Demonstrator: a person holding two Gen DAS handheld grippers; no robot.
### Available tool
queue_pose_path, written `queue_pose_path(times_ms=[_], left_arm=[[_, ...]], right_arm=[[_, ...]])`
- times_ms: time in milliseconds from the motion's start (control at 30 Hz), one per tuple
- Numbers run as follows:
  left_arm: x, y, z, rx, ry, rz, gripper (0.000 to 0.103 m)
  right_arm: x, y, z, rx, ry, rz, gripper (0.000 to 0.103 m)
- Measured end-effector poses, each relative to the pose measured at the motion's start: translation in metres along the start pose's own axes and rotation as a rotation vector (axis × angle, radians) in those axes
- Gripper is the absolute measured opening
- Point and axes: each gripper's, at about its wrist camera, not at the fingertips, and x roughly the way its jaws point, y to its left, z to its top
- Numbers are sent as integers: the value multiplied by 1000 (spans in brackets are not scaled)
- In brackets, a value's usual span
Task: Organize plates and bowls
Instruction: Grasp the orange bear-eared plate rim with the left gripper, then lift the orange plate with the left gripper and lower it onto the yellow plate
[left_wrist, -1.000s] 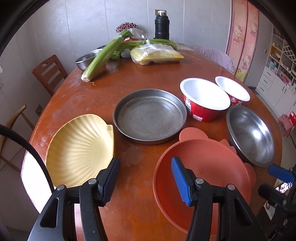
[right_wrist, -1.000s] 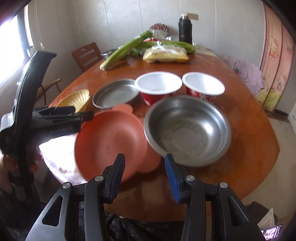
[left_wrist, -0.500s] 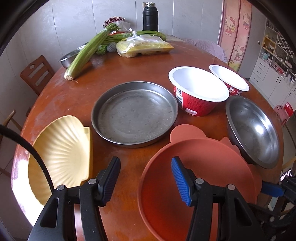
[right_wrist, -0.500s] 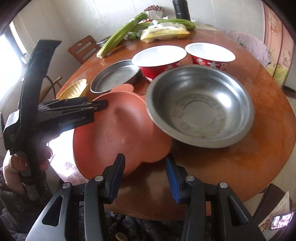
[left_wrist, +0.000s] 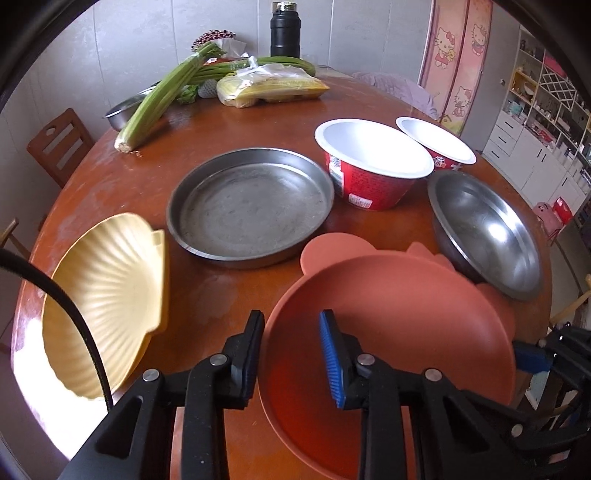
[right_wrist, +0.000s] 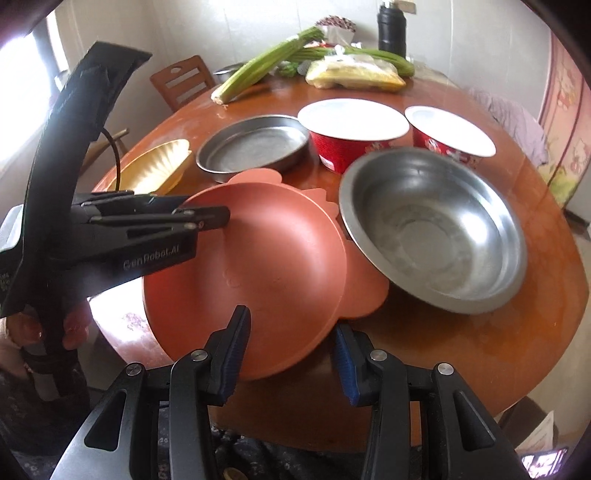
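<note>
An orange plate with ear-shaped tabs (left_wrist: 399, 314) lies at the table's near edge. My left gripper (left_wrist: 291, 354) is open, its two fingers astride the plate's left rim, one inside and one outside. In the right wrist view the same plate (right_wrist: 266, 266) lies just ahead of my open right gripper (right_wrist: 291, 347), whose fingers flank its near rim. A steel bowl (right_wrist: 432, 229) sits to its right, overlapping the plate's tabs. A flat steel pan (left_wrist: 251, 203), a yellow shell-shaped plate (left_wrist: 107, 295) and two red paper bowls (left_wrist: 373, 166) stand around.
Celery (left_wrist: 162, 99), a bag of yellow food (left_wrist: 269, 88), a black flask (left_wrist: 284, 29) and a small steel bowl (left_wrist: 122, 110) crowd the table's far side. A wooden chair (left_wrist: 59, 144) stands at the left. The round table's near edge (right_wrist: 443, 387) is close to both grippers.
My left gripper has narrowed and moved onto the orange plate's left rim. My right gripper has come closer to the plate's near rim, and the plate has shifted slightly.
</note>
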Motion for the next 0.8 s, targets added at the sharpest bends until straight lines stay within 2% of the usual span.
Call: queue_pose_path(times_ms=[400, 800], left_arm=[[-38, 38, -23, -111, -57, 40, 31], [-61, 92, -27, -228, -111, 113, 31]], right_arm=[[-2, 35, 19, -133, -53, 13, 45], [5, 84, 51, -243, -84, 58, 45]])
